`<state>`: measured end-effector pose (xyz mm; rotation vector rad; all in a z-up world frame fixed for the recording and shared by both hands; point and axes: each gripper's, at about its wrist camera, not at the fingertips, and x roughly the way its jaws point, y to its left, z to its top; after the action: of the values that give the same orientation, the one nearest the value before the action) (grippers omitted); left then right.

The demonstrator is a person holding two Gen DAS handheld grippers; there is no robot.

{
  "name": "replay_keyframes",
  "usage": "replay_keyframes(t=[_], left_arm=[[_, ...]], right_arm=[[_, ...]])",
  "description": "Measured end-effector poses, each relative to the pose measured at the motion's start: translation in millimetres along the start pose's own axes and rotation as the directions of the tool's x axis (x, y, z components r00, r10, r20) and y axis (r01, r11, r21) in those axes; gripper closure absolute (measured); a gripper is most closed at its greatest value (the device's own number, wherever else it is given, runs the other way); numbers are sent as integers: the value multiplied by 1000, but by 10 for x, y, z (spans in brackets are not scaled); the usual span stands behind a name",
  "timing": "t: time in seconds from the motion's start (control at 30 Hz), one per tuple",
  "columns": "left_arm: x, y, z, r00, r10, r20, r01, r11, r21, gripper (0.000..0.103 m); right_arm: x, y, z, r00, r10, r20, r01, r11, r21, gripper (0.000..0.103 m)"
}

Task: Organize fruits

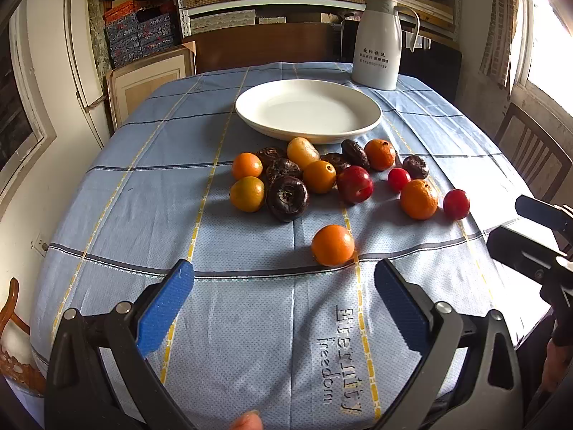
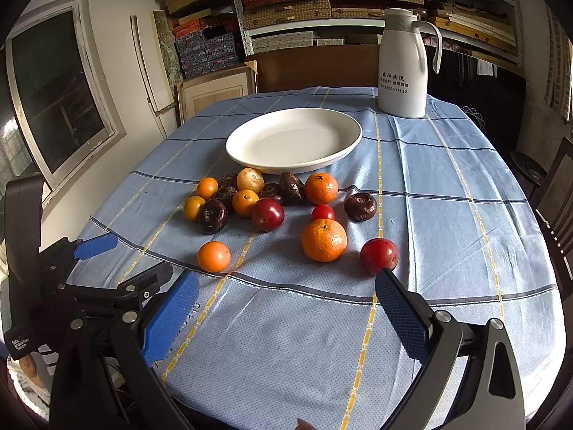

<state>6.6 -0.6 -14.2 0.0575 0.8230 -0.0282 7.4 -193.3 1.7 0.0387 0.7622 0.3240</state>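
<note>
Fruits [image 1: 319,176] lie scattered on the counter [image 1: 143,193] before an empty white plate [image 1: 308,110], mostly round with no clear long axis. Left view: six oranges, three red fruits, six dark ones; left hand-held gripper [image 1: 284,279] released. Right view: right hand-held gripper [image 2: 286,288] released, near one red fruit [image 2: 379,255]; rear fruits overlap.

Blue checked tablecloth [image 1: 250,322] with white plate [image 1: 308,110], jug [image 1: 376,41], scattered fruits [image 1: 318,175], possibly chestnuts among them.

Left gripper [image 1: 283,279] jaws wide apart, lone orange [image 1: 332,245] just ahead, empty white plate [image 1: 308,110] beyond
</note>
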Motion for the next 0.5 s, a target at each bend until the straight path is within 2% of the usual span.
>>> replay_keyframes(t=[0.5], left_arm=[[24, 5, -17, 1000, -3, -6, 3, 1000, 1, 4]], right_arm=[[-4, 14, 2, 1000, 1, 0, -1, 1000, -4, 4]])
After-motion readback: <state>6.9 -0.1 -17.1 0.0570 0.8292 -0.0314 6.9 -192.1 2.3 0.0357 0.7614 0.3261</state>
